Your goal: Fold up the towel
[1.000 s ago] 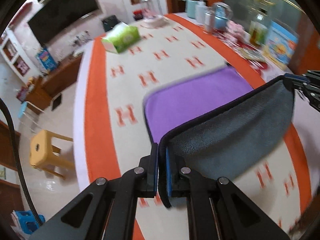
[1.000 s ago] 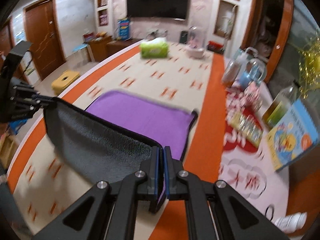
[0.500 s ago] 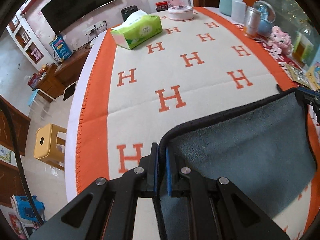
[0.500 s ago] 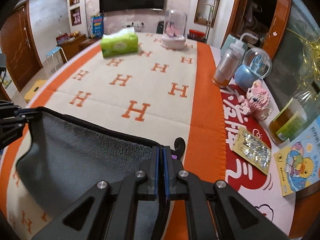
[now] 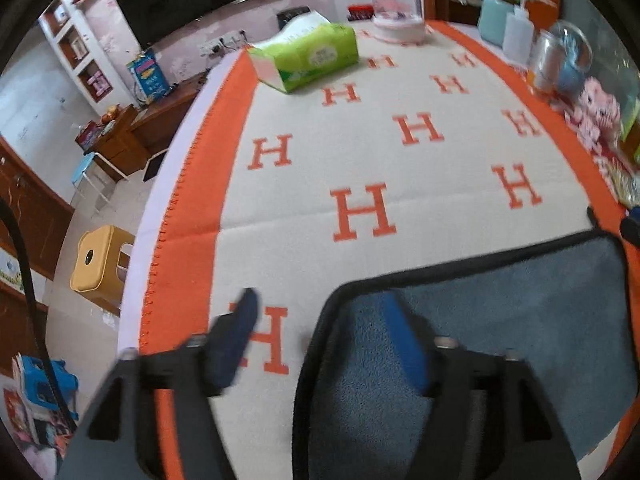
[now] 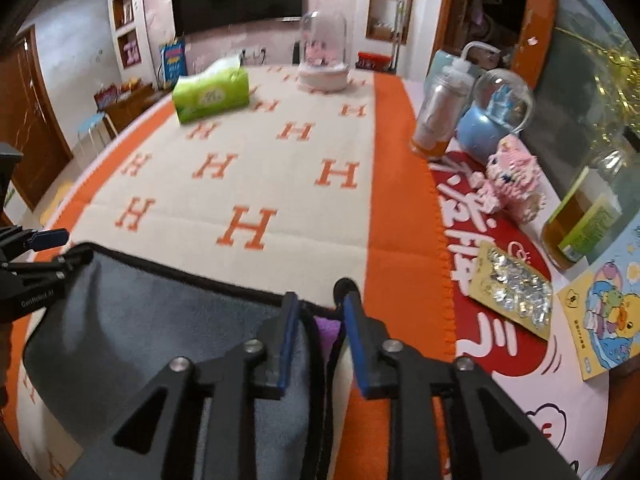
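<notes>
The towel (image 5: 500,320) lies folded on the H-patterned tablecloth, grey side up with a black hem; it also shows in the right wrist view (image 6: 152,320), with a sliver of its purple side (image 6: 326,328) at the near right corner. My left gripper (image 5: 320,320) is open, its fingers either side of the towel's left corner. My right gripper (image 6: 320,312) is open over the towel's right corner, with the hem between its blue pads. The left gripper also appears in the right wrist view (image 6: 44,252) at the left edge.
A green tissue box (image 5: 308,56) and a glass dome (image 6: 324,56) stand at the far end. Bottles (image 6: 440,112), a blue globe, a pink toy (image 6: 512,180), a jar and booklets crowd the right side. A yellow stool (image 5: 100,256) stands on the floor at left.
Both grippers carried the lifted edge forward over the purple side, laid it down, then opened and let go of the towel.
</notes>
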A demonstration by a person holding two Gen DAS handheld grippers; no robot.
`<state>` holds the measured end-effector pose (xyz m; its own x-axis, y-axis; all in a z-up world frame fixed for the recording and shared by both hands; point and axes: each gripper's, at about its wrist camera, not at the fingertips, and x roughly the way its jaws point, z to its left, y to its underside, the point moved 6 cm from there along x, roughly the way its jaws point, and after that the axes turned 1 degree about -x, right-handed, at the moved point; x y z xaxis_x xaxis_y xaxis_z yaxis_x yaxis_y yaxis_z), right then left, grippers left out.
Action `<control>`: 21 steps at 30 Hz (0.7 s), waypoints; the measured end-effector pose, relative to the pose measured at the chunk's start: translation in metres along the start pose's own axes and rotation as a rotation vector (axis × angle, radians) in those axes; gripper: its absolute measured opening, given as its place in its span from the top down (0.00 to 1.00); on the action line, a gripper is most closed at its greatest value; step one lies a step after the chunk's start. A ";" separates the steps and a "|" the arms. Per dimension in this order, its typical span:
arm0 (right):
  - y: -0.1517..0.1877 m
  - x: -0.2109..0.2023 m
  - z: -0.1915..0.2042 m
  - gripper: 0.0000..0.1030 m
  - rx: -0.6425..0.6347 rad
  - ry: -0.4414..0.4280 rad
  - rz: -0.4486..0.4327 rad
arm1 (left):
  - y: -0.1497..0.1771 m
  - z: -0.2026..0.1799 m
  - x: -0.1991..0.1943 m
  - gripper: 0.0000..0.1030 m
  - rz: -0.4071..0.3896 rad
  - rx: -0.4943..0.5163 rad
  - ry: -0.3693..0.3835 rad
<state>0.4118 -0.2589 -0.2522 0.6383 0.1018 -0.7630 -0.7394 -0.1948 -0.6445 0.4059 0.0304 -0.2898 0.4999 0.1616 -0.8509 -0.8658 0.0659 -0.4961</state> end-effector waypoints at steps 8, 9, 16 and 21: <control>-0.001 -0.036 0.005 0.59 0.036 -0.009 -0.001 | 0.009 0.000 -0.047 0.20 -0.045 -0.015 0.044; 0.001 -0.041 0.007 0.59 0.041 -0.010 0.005 | 0.011 0.000 -0.057 0.18 -0.053 -0.019 0.054; 0.018 -0.088 0.028 0.59 0.078 -0.051 0.021 | 0.037 0.000 -0.118 0.08 -0.087 -0.055 0.124; 0.032 -0.132 0.041 0.50 0.118 -0.093 0.011 | 0.065 -0.002 -0.173 0.01 -0.109 -0.069 0.175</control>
<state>0.2951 -0.2381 -0.1747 0.6111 0.1912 -0.7681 -0.7700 -0.0813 -0.6328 0.2630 0.0047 -0.1752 0.5922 -0.0162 -0.8056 -0.8057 0.0049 -0.5924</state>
